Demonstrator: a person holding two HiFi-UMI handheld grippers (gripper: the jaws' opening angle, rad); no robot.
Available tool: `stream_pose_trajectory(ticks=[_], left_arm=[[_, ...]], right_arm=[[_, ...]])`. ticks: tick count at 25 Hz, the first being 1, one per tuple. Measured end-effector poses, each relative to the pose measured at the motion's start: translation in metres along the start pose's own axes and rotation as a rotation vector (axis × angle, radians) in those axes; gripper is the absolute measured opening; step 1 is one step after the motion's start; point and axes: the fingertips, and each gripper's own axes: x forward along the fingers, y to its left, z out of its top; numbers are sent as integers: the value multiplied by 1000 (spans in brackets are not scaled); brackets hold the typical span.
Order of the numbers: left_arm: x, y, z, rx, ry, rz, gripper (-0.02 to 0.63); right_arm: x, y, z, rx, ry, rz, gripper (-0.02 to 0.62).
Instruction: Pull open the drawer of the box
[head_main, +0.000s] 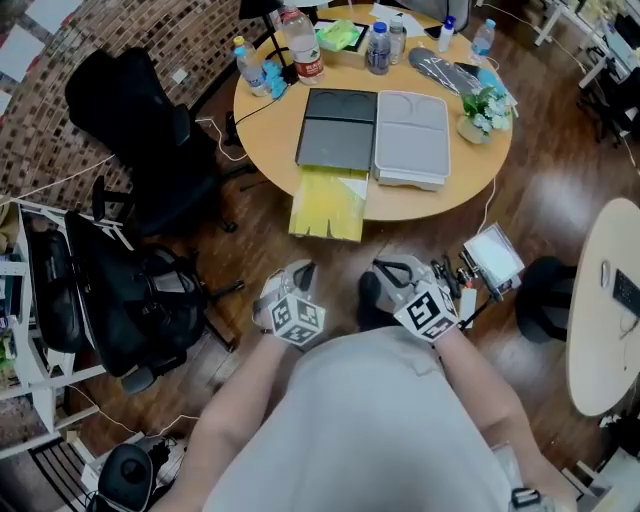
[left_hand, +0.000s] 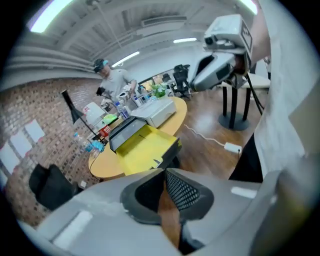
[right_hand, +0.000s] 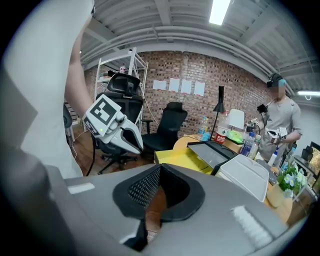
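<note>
A dark grey box (head_main: 340, 128) lies on the round wooden table (head_main: 450, 195), and its yellow drawer (head_main: 328, 205) is pulled out over the near edge. The left gripper view shows the drawer (left_hand: 145, 147) ahead and below. In the right gripper view it (right_hand: 182, 157) sits in front of the box (right_hand: 212, 151). Both grippers hang close to my body, well short of the table. My left gripper (head_main: 300, 272) has its jaws together on nothing, tips touching (left_hand: 164, 172). My right gripper (head_main: 385, 270) is likewise shut and empty (right_hand: 160, 167).
A white box (head_main: 412, 138) lies beside the grey one. Bottles (head_main: 300, 45), a small plant (head_main: 483, 108) and clutter fill the table's far side. Black office chairs (head_main: 150, 130) stand left, another table (head_main: 605, 300) right. A person (right_hand: 280, 115) stands beyond the table.
</note>
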Motion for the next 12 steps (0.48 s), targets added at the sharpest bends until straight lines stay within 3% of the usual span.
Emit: stream_pose_trajectory(ticks=[4, 7, 12], left_arm=[[-37, -21, -11, -196, -75, -23, 6], [-65, -34, -16, -308, -127, -36, 6], [-115, -56, -12, -475, -258, -124, 5]], right_arm=[[-12, 30, 5, -13, 3, 13, 2], [-22, 51, 12, -28, 2, 19, 2], [-36, 91, 26, -35, 1, 48, 2]])
